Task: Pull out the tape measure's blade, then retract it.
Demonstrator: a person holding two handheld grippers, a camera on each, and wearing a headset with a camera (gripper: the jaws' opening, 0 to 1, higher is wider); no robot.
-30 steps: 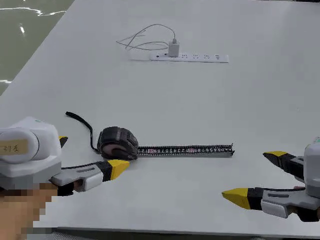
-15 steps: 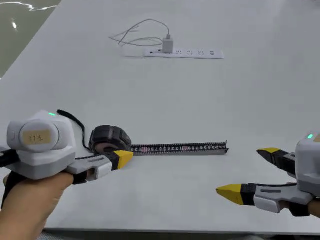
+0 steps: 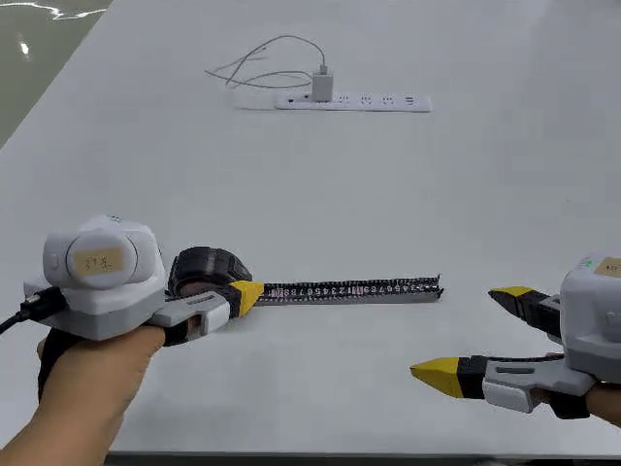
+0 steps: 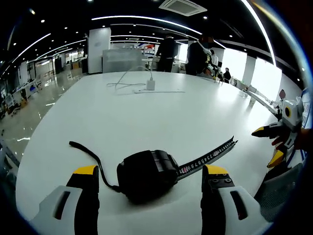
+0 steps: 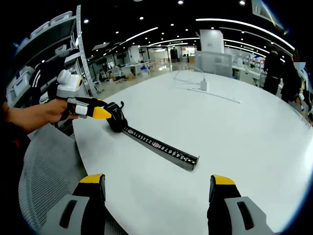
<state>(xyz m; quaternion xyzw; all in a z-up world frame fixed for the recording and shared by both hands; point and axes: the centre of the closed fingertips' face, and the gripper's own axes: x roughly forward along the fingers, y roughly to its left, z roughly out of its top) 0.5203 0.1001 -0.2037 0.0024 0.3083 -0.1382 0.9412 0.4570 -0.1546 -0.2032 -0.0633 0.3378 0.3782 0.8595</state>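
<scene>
Nearest the person, the right gripper (image 3: 469, 332) hovers low over the front edge of the white table (image 3: 388, 194), its yellow-tipped fingers spread wide with nothing between them. The left gripper (image 4: 150, 170) is held in a hand (image 3: 92, 364) at the other side, and its fingers are also apart. In the left gripper view they stand on either side of the black tape measure (image 3: 204, 272) with a gap showing on each side, so they are not clamped on it. The tape measure sits on the table, and a thin black strap (image 4: 90, 154) trails from its case. Its blade (image 3: 354, 289) is pulled out and lies flat on the table, running towards the right gripper, with its far end stopping short of that gripper's tips. Well beyond, at the far side of the table, a white power strip (image 3: 354, 101) carries a white charger (image 3: 322, 85), and a loose cable (image 3: 257, 68) curls beside it.
</scene>
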